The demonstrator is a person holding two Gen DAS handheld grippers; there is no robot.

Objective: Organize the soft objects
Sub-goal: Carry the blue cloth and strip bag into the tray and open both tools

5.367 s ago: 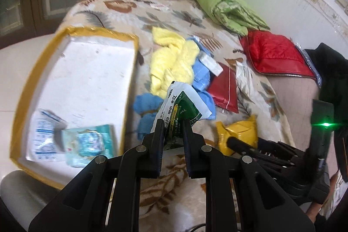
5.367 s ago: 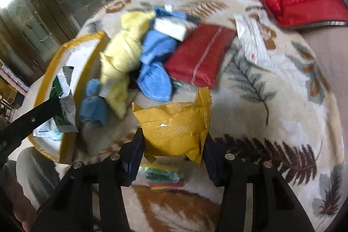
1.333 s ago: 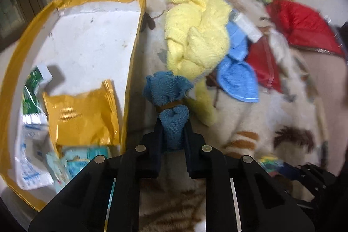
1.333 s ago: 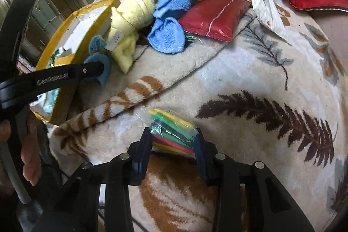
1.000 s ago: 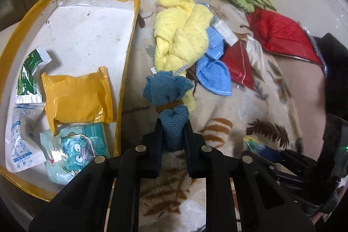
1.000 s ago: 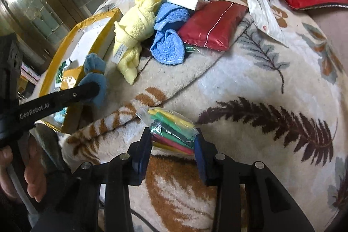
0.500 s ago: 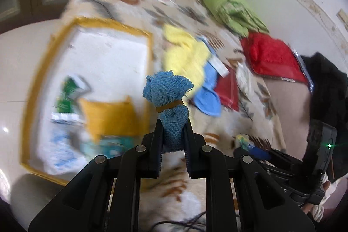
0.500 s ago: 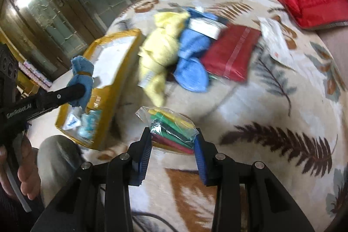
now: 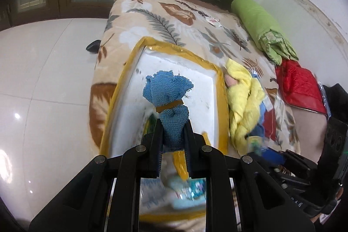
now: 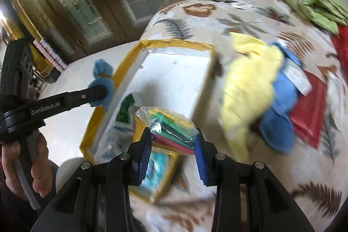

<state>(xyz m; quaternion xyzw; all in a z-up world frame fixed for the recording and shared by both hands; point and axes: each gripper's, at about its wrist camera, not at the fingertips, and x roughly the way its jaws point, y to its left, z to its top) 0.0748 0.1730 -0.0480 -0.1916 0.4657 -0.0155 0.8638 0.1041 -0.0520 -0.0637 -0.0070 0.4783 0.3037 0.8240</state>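
Note:
My left gripper (image 9: pixel 173 127) is shut on a blue cloth bundle (image 9: pixel 168 99) tied with a brown band, held in the air over the white tray with a yellow rim (image 9: pixel 221 105). The same bundle (image 10: pixel 102 82) shows at the left in the right wrist view, above the tray's yellow rim (image 10: pixel 126 58). My right gripper (image 10: pixel 171 138) is shut on a clear bag of coloured strips (image 10: pixel 171 129), above the tray's near end. Packets (image 10: pixel 124 110) lie in the tray, partly hidden behind the bag.
A yellow towel (image 9: pixel 243 101) and blue cloths (image 10: pixel 280 105) lie heaped right of the tray on the leaf-patterned blanket (image 9: pixel 165 12). A red pouch (image 10: pixel 308 114), a red cushion (image 9: pixel 298 84) and a green rolled quilt (image 9: pixel 261 25) lie further right. White tiled floor (image 9: pixel 50 79) is to the left.
Both grippers have lifted and swung left with their loads, from above the blanket to over the tray. Neither grip has changed.

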